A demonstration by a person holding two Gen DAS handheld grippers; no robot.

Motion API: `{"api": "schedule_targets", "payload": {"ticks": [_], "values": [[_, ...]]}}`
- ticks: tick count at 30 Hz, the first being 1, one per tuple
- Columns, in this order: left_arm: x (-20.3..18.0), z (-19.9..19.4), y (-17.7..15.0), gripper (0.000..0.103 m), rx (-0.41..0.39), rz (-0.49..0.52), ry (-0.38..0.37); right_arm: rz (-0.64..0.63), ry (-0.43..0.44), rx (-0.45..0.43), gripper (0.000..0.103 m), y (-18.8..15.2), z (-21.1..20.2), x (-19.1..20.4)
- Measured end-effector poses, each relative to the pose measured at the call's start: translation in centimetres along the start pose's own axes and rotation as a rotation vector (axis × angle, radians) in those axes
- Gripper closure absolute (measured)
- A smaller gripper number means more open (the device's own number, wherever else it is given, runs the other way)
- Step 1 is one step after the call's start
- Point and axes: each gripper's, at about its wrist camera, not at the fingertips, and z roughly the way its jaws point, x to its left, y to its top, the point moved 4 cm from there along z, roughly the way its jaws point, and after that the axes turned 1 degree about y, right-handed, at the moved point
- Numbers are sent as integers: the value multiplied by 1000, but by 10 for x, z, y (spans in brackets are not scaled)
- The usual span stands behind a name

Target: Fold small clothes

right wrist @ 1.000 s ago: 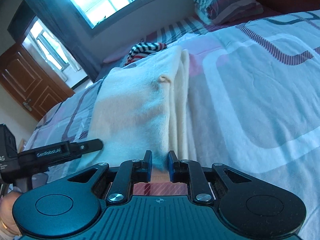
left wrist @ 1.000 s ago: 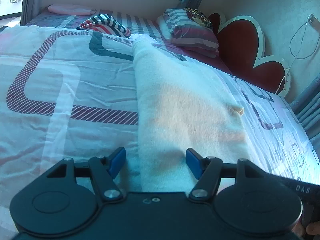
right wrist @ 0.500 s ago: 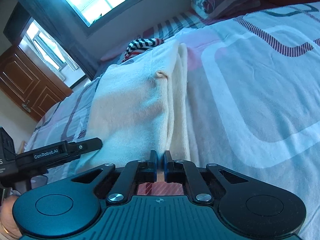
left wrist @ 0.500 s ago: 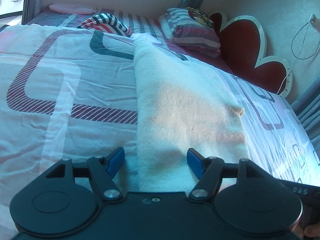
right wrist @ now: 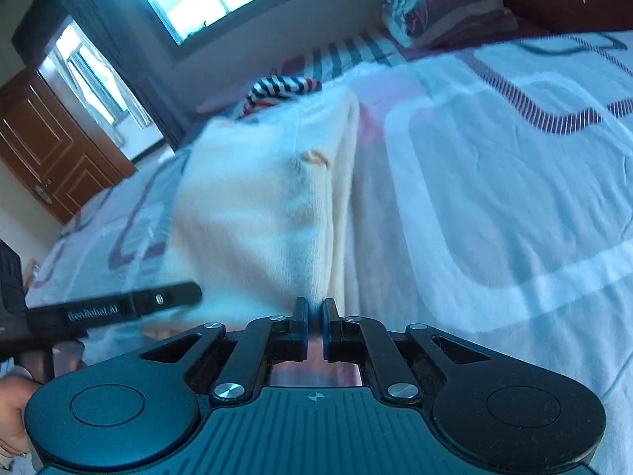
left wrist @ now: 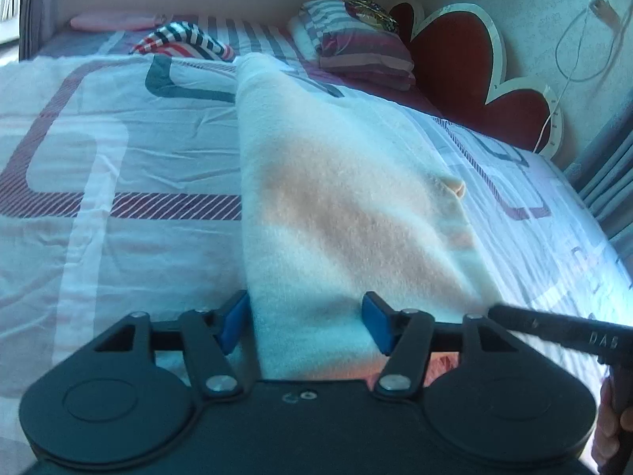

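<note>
Mid-fold, by the look of it. Cream garment (left wrist: 348, 206) already doubled lengthwise into a long strip, lying down the middle of the bed (left wrist: 99, 198) toward the pillows. Right gripper (right wrist: 314, 314) pinched on the near hem at the layered edge; left gripper (left wrist: 304, 322) closing, pads astride the other near corner, not yet pressing. Probably left: lifting the near end and folding crosswise.

Ahead of the tongs spreads a white bed cover with maroon striped bands (left wrist: 118, 206). Far beyond them sits a striped maroon pillow (left wrist: 356, 47), a red flower-shaped headboard (left wrist: 455, 75) alongside, and a brown wooden door (right wrist: 51, 150) off left.
</note>
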Motion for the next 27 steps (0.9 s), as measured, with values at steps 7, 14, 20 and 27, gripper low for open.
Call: {"api": "schedule_targets", "payload": {"ticks": [7, 14, 20, 27], "values": [[0, -16, 22, 37, -70, -50, -18, 66, 23, -77, 70, 39, 5, -2], [8, -3, 56, 36, -102, -98, 18, 112, 37, -99, 69, 80, 41, -2], [19, 16, 73, 37, -105, -114, 62, 138, 21, -81, 69, 96, 72, -9], [19, 35, 74, 37, -72, -117, 55, 11, -15, -88, 96, 88, 74, 0]]}}
